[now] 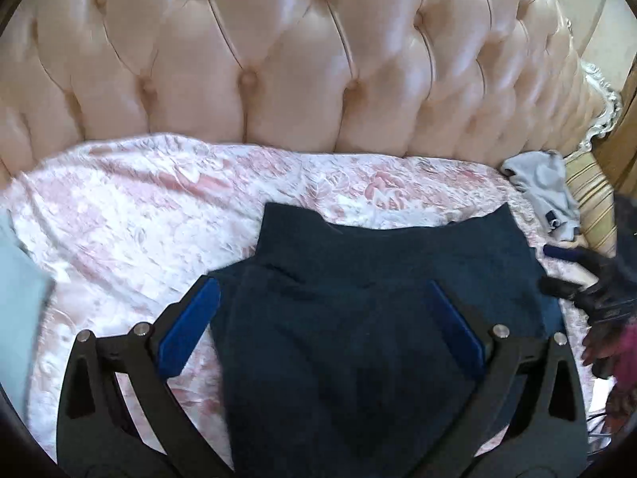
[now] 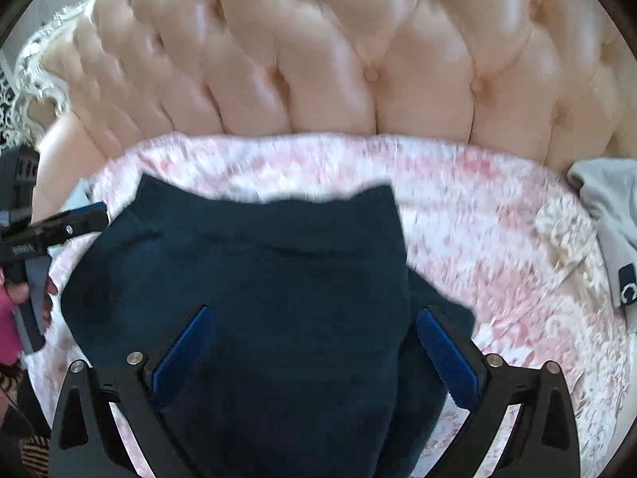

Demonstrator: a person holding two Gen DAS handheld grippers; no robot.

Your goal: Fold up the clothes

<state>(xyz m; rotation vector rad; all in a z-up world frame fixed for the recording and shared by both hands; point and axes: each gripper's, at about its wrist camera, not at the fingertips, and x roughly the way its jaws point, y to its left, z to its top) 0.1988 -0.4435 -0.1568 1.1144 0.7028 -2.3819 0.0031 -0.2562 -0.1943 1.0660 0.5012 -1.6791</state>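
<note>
**Both claws released above the navy garment**

The navy garment (image 1: 358, 318) lies partly folded at lower centre on the pink floral bedspread (image 1: 139, 207). The left gripper (image 1: 322, 298) and right gripper (image 2: 314, 330) both gape wide, clamping nothing.

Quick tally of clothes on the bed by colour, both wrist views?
Dark blue: 1, the navy garment lying on the pink floral bedspread, under both open tools.
Grey: 1, the crumpled grey garment at the bedspread's right edge.
Light blue: 1, a cloth edge at far left, mostly out of frame.
Total: 3
</note>
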